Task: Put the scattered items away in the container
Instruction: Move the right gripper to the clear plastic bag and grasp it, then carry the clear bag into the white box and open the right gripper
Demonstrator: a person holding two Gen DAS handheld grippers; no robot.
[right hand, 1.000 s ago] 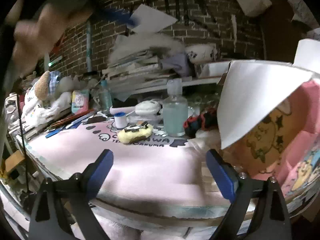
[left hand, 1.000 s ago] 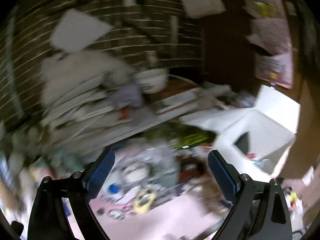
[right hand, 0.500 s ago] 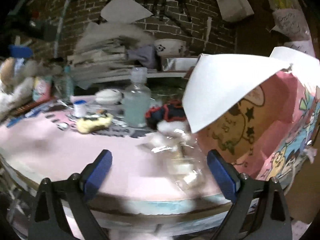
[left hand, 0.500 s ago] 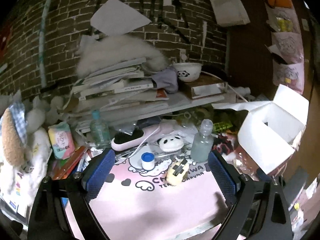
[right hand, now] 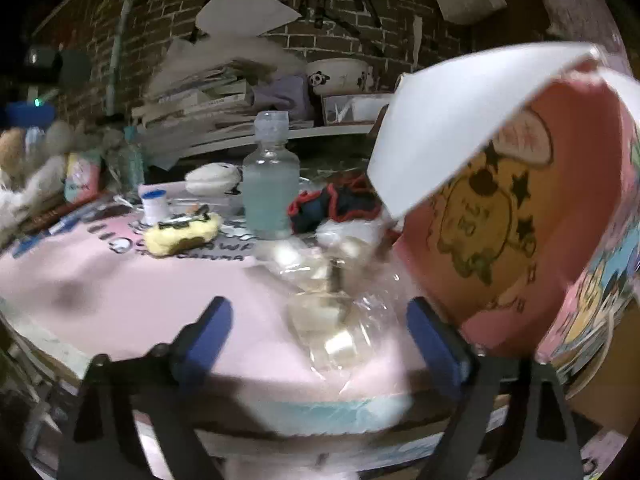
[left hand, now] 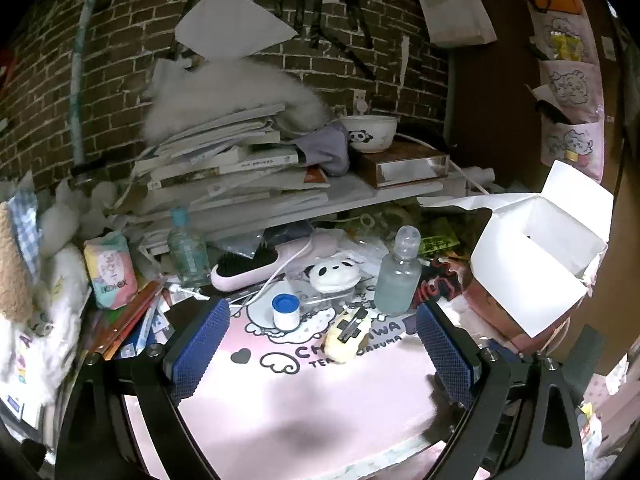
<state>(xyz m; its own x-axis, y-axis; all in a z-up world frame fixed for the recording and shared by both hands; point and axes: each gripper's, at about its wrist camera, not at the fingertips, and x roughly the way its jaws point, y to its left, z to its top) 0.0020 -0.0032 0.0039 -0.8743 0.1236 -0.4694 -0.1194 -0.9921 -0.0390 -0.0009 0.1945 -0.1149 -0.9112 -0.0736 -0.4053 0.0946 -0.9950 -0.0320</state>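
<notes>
An open pink box with white flaps [left hand: 532, 276] stands at the right of a pink mat [left hand: 304, 396]; it fills the right of the right wrist view [right hand: 516, 216]. On the mat lie a yellow plush clip [left hand: 346, 338] [right hand: 182, 234], a clear bottle [left hand: 398, 276] [right hand: 272, 188], a small blue-capped jar [left hand: 286, 310] [right hand: 154, 204], a red-and-dark scrunchie [left hand: 438, 284] [right hand: 332, 206] and a clear plastic packet [right hand: 332, 312]. My left gripper [left hand: 320, 354] is open above the mat. My right gripper [right hand: 320, 338] is open, with the packet between its fingers, not touching.
A panda pouch [left hand: 334, 274], a pink hairbrush [left hand: 250, 266], a tissue pack [left hand: 112, 270] and a water bottle [left hand: 188, 248] crowd the back. A shelf [left hand: 360, 194] holds stacked books and a panda bowl [left hand: 368, 132]. Plush toys [left hand: 24, 264] sit at the left.
The left gripper has steadied over the mat after a fast swing. The right gripper has moved right and forward toward the packet beside the box. Both stay open.
</notes>
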